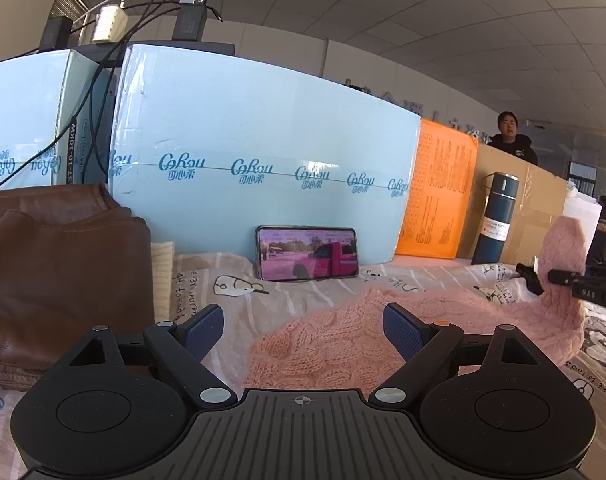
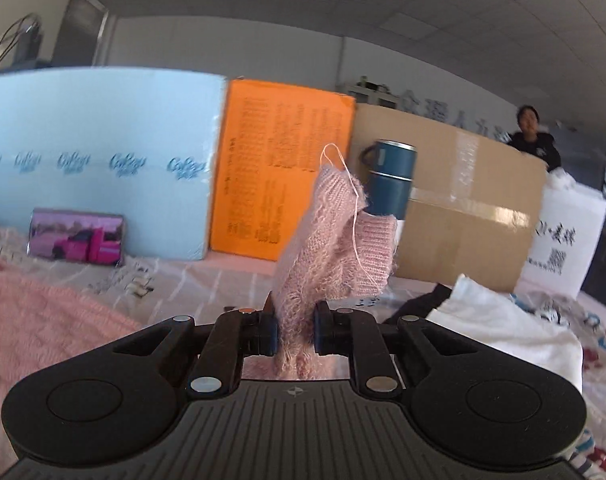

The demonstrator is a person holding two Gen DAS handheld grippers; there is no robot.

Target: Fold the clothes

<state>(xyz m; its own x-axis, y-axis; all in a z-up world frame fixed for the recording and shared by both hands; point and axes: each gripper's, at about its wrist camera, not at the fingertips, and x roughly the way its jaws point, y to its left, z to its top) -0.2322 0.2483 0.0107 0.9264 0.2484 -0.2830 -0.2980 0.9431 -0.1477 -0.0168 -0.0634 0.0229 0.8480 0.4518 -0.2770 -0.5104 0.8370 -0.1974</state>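
A pink knitted sweater (image 1: 327,340) lies spread on the patterned bedsheet (image 1: 263,300). My left gripper (image 1: 303,330) is open and empty, hovering just above the sweater's near left part. My right gripper (image 2: 295,330) is shut on the sweater's sleeve (image 2: 335,240) and holds it raised, the cuff with a loose thread standing up above the fingers. In the left wrist view the right gripper (image 1: 543,278) shows at the far right with the raised sleeve (image 1: 565,264). The sweater's body also shows in the right wrist view (image 2: 43,320) at the lower left.
A folded brown leather garment (image 1: 59,272) lies at the left. A phone (image 1: 307,253) leans on a light blue box (image 1: 263,152). An orange box (image 1: 439,196), a cardboard box (image 2: 463,204) and a blue flask (image 1: 497,220) stand behind. White clothes (image 2: 503,332) lie at the right.
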